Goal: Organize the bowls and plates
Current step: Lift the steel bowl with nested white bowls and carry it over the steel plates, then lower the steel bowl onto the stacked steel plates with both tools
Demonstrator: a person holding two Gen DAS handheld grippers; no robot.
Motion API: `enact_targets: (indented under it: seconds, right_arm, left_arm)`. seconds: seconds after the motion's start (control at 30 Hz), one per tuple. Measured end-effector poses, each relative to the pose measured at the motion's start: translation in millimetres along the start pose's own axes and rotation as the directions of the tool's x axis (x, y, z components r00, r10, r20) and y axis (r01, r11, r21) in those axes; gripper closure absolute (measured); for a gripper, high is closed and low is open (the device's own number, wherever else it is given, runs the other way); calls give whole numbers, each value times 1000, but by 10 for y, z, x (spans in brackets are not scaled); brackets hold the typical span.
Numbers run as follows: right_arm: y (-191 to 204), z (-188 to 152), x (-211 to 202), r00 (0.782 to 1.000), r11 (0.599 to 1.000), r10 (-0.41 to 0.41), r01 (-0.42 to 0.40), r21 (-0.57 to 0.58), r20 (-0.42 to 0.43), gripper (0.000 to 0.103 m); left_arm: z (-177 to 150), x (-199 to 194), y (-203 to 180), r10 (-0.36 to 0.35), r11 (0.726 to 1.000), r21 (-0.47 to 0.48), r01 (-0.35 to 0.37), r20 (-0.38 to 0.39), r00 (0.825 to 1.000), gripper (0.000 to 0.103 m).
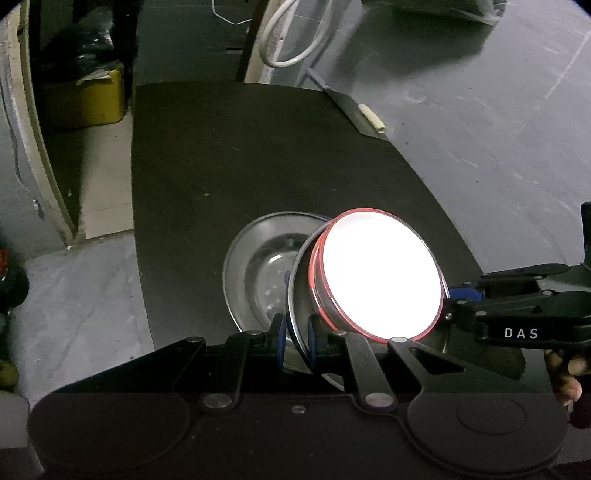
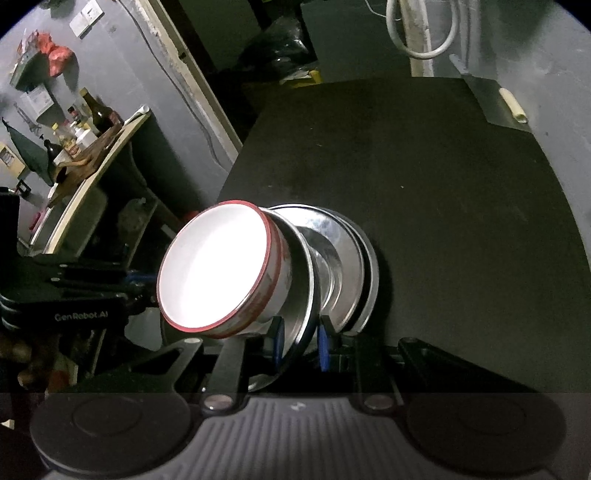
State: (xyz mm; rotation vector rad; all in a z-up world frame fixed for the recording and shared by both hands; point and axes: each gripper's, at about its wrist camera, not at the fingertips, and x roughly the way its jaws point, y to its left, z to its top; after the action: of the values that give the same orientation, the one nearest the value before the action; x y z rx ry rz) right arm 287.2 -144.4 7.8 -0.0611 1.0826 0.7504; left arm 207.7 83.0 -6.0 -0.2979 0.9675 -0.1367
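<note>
Left wrist view centres on a white bowl [image 1: 380, 273] with a red rim, riding on a steel plate [image 1: 299, 295] held tilted above another steel plate [image 1: 255, 269] on the black desk [image 1: 229, 155]. Left gripper [image 1: 295, 338] has its fingers pinched on the carried plate's near rim at six o'clock; right gripper [image 1: 463, 295] clamps the rim at three o'clock. Thin, stiff, slick metal: rim grips suit, though the bowl could slide. Grey floor [image 1: 461, 129] surrounds the desk; a white cable [image 1: 291, 33] hangs at twelve.

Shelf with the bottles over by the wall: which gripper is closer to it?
Left. The left gripper holds the steel plate on the side facing the shelf; the right gripper clamps its opposite rim, beyond the white bowl, farther away.
</note>
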Motion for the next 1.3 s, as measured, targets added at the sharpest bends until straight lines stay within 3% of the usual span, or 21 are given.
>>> enact_targets:
  seconds: [0.67, 1.3]
  right_arm:
    - [-160, 235, 408, 999, 999, 28, -27, 21, -23, 82]
    - [-265, 227, 465, 999, 999, 27, -26, 47, -23, 82]
  left_arm:
    - [284, 387, 141, 57, 998, -14, -58, -45, 997, 93]
    - [352, 496, 167, 72, 997, 3, -72, -58, 996, 93]
